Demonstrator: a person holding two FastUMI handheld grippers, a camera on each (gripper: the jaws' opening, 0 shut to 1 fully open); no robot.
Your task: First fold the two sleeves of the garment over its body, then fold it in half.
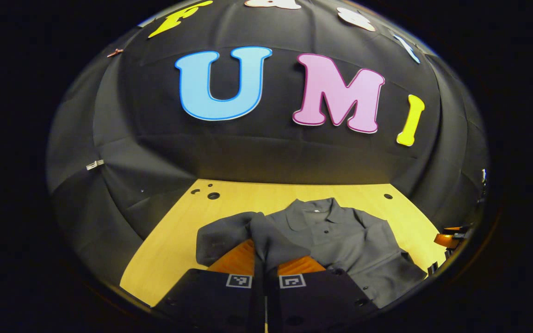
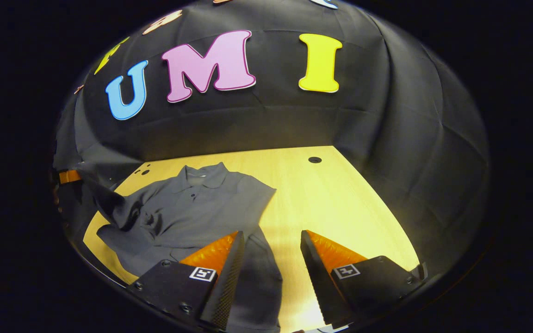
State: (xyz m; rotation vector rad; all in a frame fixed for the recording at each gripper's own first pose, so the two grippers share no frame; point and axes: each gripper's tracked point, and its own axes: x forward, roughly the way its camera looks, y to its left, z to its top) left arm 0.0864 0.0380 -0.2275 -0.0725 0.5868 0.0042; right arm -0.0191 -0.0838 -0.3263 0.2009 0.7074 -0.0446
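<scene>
fingers of the left gripper (image 1: 265,270) are clenching a fold of the garment's (image 1: 340,236) left sleeve (image 1: 229,231), w/ cloth pinched between them and lifted off the table (image 1: 174,240). right gripper (image 2: 271,259) is sitting w/ its fingers spread wide, grasping nothing, the shirt's right sleeve (image 2: 259,268) lying flat in the gap below them.

garment (image 2: 201,203) is lying collar-up toward the booth wall, body spread on the wood table (image 2: 331,199), buttons facing up.

progress, judging by the layout: 1st sleeve fold is being worked, looks partway, the sleeve bunching over toward the body but not yet laid flat. 2nd sleeve is untouched, prob. next for the right side. half-fold isn't started.

containers: not seeing any on the table, so nothing to report there; just holes in the tabletop.
</scene>
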